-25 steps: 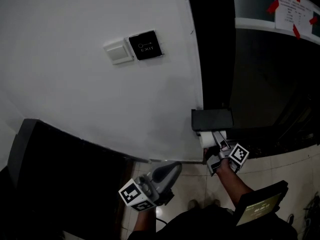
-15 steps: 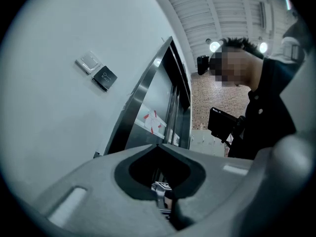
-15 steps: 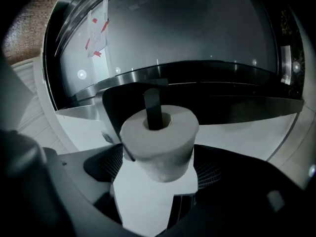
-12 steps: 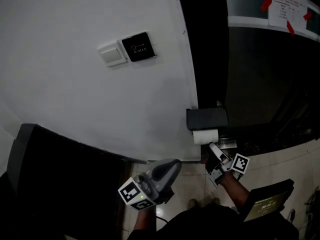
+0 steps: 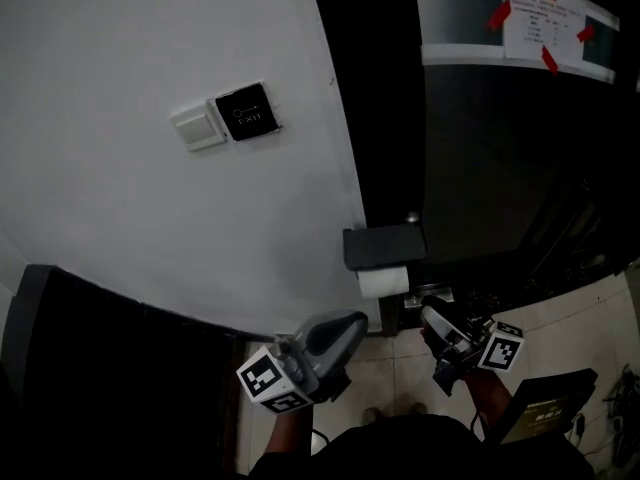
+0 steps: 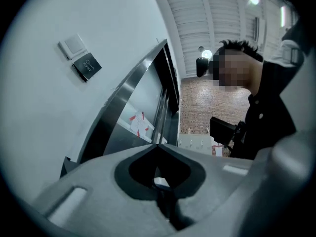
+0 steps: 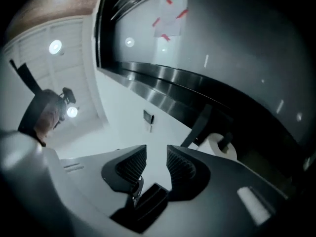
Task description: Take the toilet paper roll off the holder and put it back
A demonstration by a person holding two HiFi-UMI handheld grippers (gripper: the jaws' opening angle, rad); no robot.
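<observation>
A white toilet paper roll (image 5: 383, 282) hangs on the wall under the black cover of its holder (image 5: 385, 246). My right gripper (image 5: 434, 320) is below and right of the roll, apart from it. Its jaws are closing and stand a narrow gap apart with nothing between them (image 7: 157, 151). In the right gripper view the roll (image 7: 217, 144) shows beyond the right jaw. My left gripper (image 5: 352, 325) hangs lower left of the roll, pointing up, with its jaws shut and holding nothing (image 6: 158, 146).
A black exit button (image 5: 246, 112) and a white switch (image 5: 198, 127) are on the white wall. A dark glass door (image 5: 500, 168) carries a taped notice (image 5: 540, 30). A dark cabinet (image 5: 110, 368) stands lower left. A person (image 6: 269, 107) shows in the left gripper view.
My right gripper has drawn back down and to the right, away from the roll, and its jaws have narrowed. The roll stays on the holder. The left gripper has barely moved.
</observation>
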